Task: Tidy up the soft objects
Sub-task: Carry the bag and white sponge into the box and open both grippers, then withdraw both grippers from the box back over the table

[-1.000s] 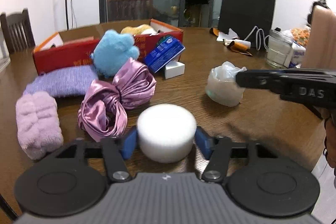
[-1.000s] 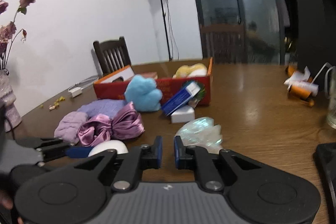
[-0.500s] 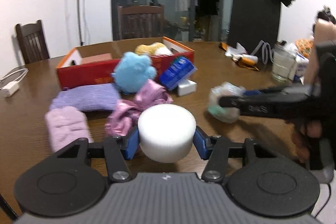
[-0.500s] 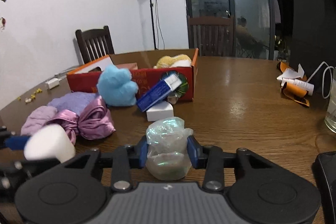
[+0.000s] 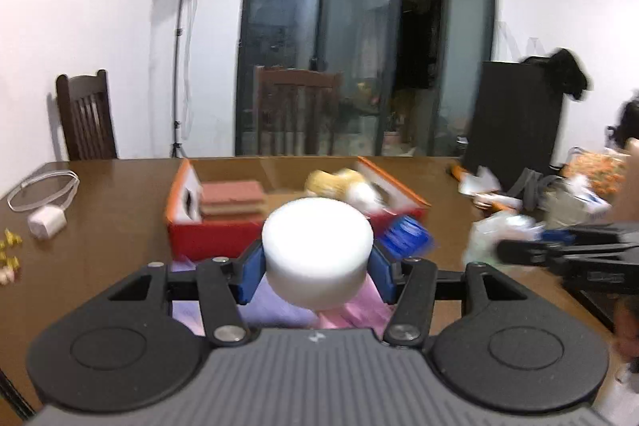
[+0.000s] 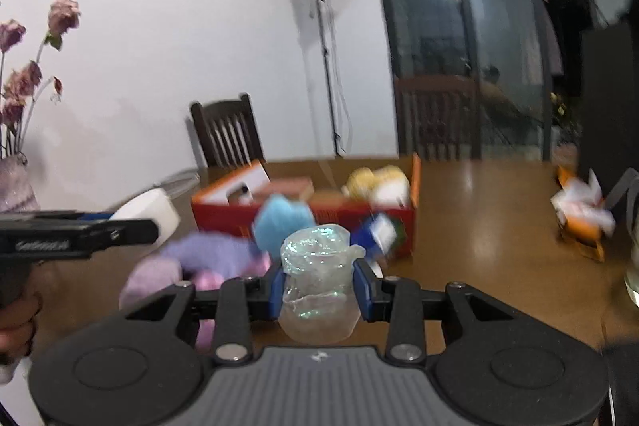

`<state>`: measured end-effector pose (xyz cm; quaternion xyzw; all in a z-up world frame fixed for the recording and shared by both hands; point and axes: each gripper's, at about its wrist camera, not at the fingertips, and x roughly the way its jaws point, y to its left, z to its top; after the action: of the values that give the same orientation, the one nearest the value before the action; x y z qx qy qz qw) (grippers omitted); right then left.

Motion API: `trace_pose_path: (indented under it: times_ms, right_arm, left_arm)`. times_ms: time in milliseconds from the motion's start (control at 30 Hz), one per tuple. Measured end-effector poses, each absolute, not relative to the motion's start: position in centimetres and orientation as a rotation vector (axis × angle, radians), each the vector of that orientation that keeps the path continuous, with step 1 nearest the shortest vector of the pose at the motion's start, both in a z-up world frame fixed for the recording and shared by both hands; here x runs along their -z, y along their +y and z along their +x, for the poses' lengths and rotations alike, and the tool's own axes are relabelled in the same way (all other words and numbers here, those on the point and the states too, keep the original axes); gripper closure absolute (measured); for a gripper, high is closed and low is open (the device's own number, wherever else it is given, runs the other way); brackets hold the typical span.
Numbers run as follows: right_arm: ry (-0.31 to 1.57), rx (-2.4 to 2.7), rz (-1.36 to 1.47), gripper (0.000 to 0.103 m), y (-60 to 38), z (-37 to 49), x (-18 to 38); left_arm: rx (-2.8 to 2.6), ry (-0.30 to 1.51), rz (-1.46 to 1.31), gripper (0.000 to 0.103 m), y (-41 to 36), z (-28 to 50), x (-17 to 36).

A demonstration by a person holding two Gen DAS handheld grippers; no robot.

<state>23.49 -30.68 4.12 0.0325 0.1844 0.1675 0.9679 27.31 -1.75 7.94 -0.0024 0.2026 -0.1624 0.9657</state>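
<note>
Above the brown wooden bench [image 5: 120, 210], the left gripper [image 5: 317, 268] held a white round foam puck [image 5: 317, 246] between half-spread fingers; the right gripper [image 6: 319, 284], fingers narrowly parted, clasped a crumpled iridescent clear plastic bag [image 6: 317, 282]; beyond both stood an open red cardboard box [image 5: 223, 236].

Purple and pink cloths [image 5: 287, 310]: mostly hidden behind left gripper [image 5: 317, 266] and white foam puck [image 5: 317, 250].
Blue box [image 5: 407, 236]: blurred, print unreadable.
Right gripper [image 6: 317, 286]: body cut off by bottom edge.
Crinkled plastic bag [image 6: 317, 282]: motion-blurred, contents indeterminate.
Blue plush [image 6: 285, 226]: smeared, shape unclear.
Red box [image 6: 319, 210]: front wall partly covered.
Person's hand [image 6: 14, 322]: cut off at left edge.
Glass [image 6: 633, 274]: cut off at right edge.
</note>
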Motion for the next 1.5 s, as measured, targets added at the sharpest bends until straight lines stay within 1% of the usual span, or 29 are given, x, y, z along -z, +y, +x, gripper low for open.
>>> trace_pose_path:
  times_ms: [133, 233, 367, 500, 533, 600, 633, 667, 733, 833, 1000, 1100, 1167, 1300, 1500]
  right_arm:
    - [0.338, -0.380, 0.009, 0.068, -29.5, 29.3, -7.2]
    - [0.353, -0.390, -0.004, 0.067, -28.3, 35.7, -8.9]
    - [0.470, -0.406, 0.022, 0.065, -25.7, 46.4, -9.0]
    - [0.595, -0.352, 0.031, 0.065, -21.9, 56.1, -6.9]
    - [0.615, -0.333, 0.016, 0.063, -21.0, 57.7, -6.1]
    - [0.646, -0.298, 0.026, 0.057, -20.0, 60.0, -4.6]
    - [0.668, -0.283, 0.028, 0.051, -19.6, 60.9, -3.9]
    - [0.678, -0.275, 0.030, 0.046, -19.4, 61.2, -3.2]
    - [0.706, -0.287, 0.049, 0.042, -19.3, 61.5, -2.6]
    - [0.634, -0.294, 0.036, 0.034, -19.7, 60.0, -3.2]
    - [0.550, -0.311, 0.016, 0.034, -20.5, 57.0, -7.0]
    - [0.514, -0.314, -0.016, 0.034, -21.7, 54.2, -9.7]
    - [0.491, -0.306, -0.025, 0.029, -22.8, 51.7, -11.1]
    - [0.450, -0.262, -0.072, 0.028, -25.2, 46.1, -13.0]
    - [0.387, -0.198, -0.137, 0.021, -27.9, 37.4, -13.4]
  left_arm:
    - [0.261, 0.469, 0.029, 0.048, -1.0, 34.9, -8.7]
    - [0.254, 0.548, 0.057, 0.048, -0.7, 40.7, -8.2]
    - [0.231, 0.622, 0.083, 0.047, -0.2, 47.2, -6.6]
    - [0.209, 0.661, 0.134, 0.047, -0.5, 50.7, -4.8]
    - [0.214, 0.676, 0.135, 0.046, -0.5, 51.4, -4.5]
    - [0.223, 0.687, 0.130, 0.035, -0.3, 51.9, -4.2]
    - [0.222, 0.680, 0.129, 0.027, -0.2, 51.9, -4.1]
    - [0.224, 0.665, 0.131, 0.027, 0.0, 51.8, -3.9]
    - [0.234, 0.657, 0.142, 0.027, 0.4, 51.7, -3.8]
    - [0.242, 0.649, 0.123, 0.027, 0.7, 51.2, -4.1]
    - [0.232, 0.603, 0.108, 0.027, 1.2, 49.0, -6.6]
    - [0.226, 0.568, 0.091, 0.025, 1.8, 46.9, -8.7]
    - [0.220, 0.539, 0.090, 0.023, 2.0, 45.2, -10.0]
    - [0.181, 0.475, 0.108, 0.016, 2.6, 40.7, -11.7]
    - [0.140, 0.352, 0.116, 0.008, 3.3, 32.9, -12.9]
